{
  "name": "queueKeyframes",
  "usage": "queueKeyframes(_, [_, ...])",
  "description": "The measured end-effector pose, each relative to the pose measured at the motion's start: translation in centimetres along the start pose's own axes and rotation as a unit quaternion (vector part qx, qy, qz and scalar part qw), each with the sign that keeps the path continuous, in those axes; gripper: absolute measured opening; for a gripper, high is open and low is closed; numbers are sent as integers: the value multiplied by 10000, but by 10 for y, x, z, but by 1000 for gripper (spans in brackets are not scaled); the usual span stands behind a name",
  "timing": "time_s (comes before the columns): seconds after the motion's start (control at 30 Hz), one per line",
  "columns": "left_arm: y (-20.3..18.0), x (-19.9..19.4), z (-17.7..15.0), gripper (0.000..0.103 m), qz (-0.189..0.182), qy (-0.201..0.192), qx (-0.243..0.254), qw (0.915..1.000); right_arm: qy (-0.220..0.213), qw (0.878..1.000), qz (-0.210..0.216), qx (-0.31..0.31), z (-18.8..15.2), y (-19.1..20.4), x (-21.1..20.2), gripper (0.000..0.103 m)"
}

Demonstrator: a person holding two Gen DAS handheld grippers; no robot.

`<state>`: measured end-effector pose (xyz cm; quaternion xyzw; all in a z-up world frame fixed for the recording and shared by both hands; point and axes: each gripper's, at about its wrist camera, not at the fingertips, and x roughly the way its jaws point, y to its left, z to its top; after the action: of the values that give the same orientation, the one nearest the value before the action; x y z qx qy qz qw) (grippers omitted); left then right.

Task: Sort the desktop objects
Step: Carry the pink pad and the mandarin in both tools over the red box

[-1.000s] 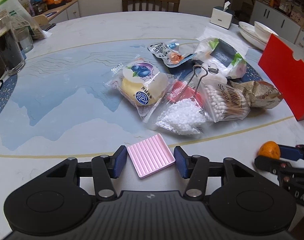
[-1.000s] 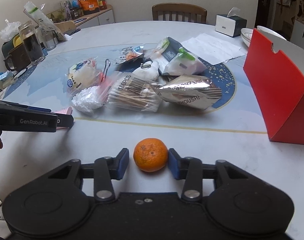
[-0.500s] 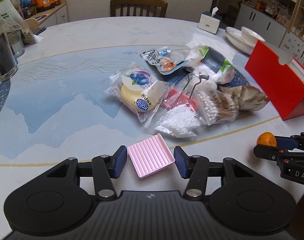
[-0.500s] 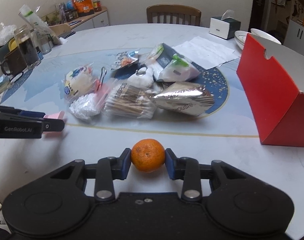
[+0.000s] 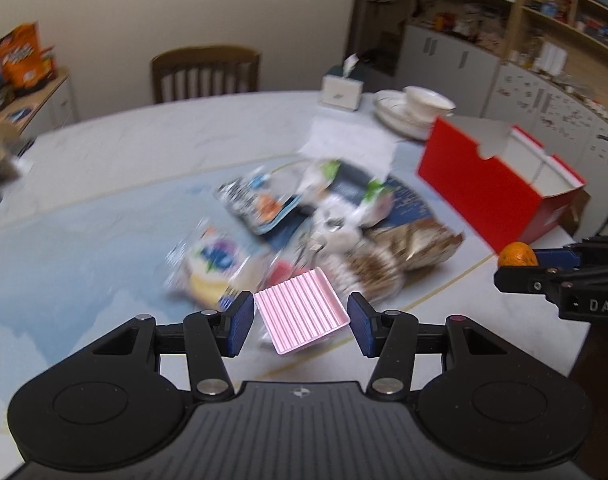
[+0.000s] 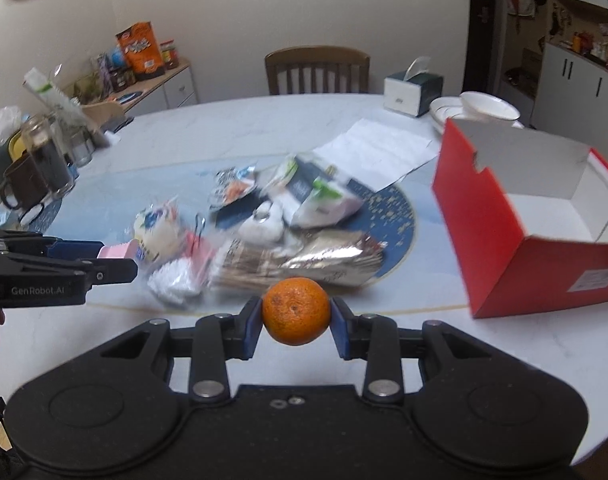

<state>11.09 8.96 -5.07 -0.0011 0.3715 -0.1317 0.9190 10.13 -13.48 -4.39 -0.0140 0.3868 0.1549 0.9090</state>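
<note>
Each fisheye camera sat just behind its own hand-held gripper, looking forward and downward across the round white marble worktop (image 5: 116, 140). Both views shared the blurred pile of plastic packets (image 6: 264, 232) mid-frame and the open red cardboard box (image 6: 503, 248) at right.

Pretty dim, warm indoor light. Heavy motion blur on the packet pile (image 5: 304, 232), sharp up close, usual fisheye bending and dark corners.
</note>
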Motion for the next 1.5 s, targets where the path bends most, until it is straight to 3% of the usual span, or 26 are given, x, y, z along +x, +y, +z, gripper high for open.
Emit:
queueKeyframes(0.3, [-39,-5,36,51,-335,-296,392,9982,-214,9996,-165,55,21,-26,-25,34])
queueKeyframes(0.83, [-164,31,93,51,-164,-542,444,9974,-428,9977,302,-437,61,-145,-40,34])
queueKeyframes(1.23, [-234,75,128,51,-217,-453,680,9964,-384,9976,368,-439,74,-229,-31,34])
queueKeyframes(1.5, [-273,115,147,51,-369,-286,1125,9926,-255,9986,222,-411,76,-272,-13,34])
